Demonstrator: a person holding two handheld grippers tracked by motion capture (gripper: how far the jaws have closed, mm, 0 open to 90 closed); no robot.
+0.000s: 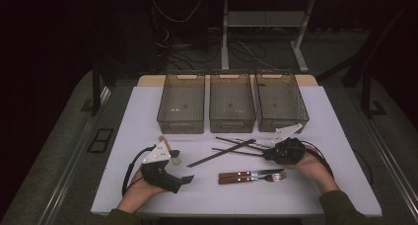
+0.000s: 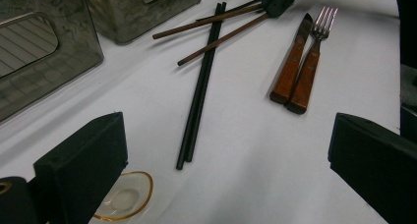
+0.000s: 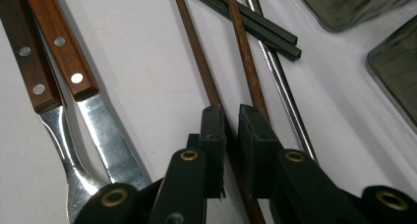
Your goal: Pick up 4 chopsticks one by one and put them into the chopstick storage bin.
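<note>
In the high view, the right gripper (image 1: 272, 151) sits at the right-hand ends of the thin brown wooden chopsticks (image 1: 236, 151), which run leftward across the white table (image 1: 148, 111); the left gripper (image 1: 183, 178) rests well apart from them.

In the left gripper view its jaws stand wide with nothing between, above a small gold-rimmed glass dish (image 2: 125, 198), beside the pair of black chopsticks (image 2: 199, 91).

In the right gripper view the jaws are nearly closed, one brown stick pinched in the narrow gap, its length running straight away from the gripper; a wood-handled knife (image 3: 81, 81) and fork (image 3: 42, 101) lie alongside
</note>
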